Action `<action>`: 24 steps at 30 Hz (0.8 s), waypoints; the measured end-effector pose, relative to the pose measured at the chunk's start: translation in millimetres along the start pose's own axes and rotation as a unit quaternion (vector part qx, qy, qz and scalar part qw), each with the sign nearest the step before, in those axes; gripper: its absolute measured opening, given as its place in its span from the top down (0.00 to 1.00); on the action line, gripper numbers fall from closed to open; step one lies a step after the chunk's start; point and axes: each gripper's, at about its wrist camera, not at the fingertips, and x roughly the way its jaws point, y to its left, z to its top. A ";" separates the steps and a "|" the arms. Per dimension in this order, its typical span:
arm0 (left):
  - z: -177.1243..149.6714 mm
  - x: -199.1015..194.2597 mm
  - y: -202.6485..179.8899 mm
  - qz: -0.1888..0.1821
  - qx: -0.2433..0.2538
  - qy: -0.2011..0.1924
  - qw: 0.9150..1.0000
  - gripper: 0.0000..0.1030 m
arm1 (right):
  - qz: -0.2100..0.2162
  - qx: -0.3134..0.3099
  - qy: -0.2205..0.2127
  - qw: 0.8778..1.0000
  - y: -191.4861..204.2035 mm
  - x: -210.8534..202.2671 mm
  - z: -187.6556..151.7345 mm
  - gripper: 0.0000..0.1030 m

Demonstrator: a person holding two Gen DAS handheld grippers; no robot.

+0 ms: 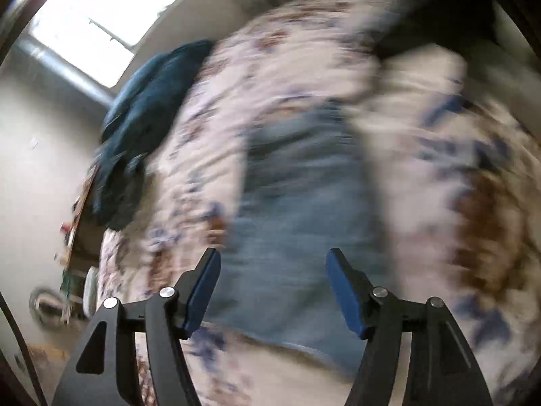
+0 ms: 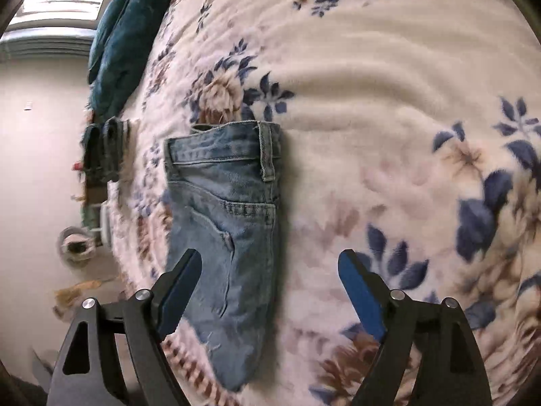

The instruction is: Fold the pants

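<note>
We look down along both claws at a bed covered by a cream blanket [image 2: 372, 77] printed with blue and brown flowers. The pants [image 2: 225, 223], faded blue jeans, lie on it folded into a narrow, long stack, waistband and belt loop at the far end, a back pocket facing up, and a frayed end nearest us.

Our right claw [image 2: 270, 291] hangs above the near part of the jeans with its jaws spread wide. The left blue pad [image 2: 179, 296] sits over the denim's edge, the other over bare blanket, and neither presses on anything; it holds nothing.

The left wrist view is smeared by motion blur. There our left claw [image 1: 272, 291] also stands open, the gap a little narrower, and empty, with the jeans [image 1: 297, 203] showing as a pale blue shape past and between its fingers. Whether the pads touch the cloth we cannot tell for sure, but nothing looks pinched.

A dark teal cloth [image 2: 116, 44] lies bunched at the far left edge of the bed. Beyond it a bright window [image 1: 94, 23] lights a pale wall, and small clutter sits low beside the bed, too blurred to name.
</note>
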 end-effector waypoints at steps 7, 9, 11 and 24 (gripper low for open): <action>-10.6 52.5 -100.3 0.063 0.148 0.020 0.987 0.39 | 0.025 -0.040 0.078 0.996 -31.5 19.0 11.8 0.17; -10.7 72.0 -98.9 0.085 0.155 0.033 0.984 0.39 | 0.051 -0.027 0.095 0.994 -37.6 35.2 17.2 0.17; -11.7 94.7 -89.5 0.098 0.154 0.056 0.982 0.39 | 0.082 -0.015 0.106 0.991 -40.2 55.0 23.4 0.17; -25.7 104.4 -38.4 0.038 0.148 0.022 0.988 0.92 | 0.048 -0.032 0.066 0.996 8.4 123.8 64.0 0.51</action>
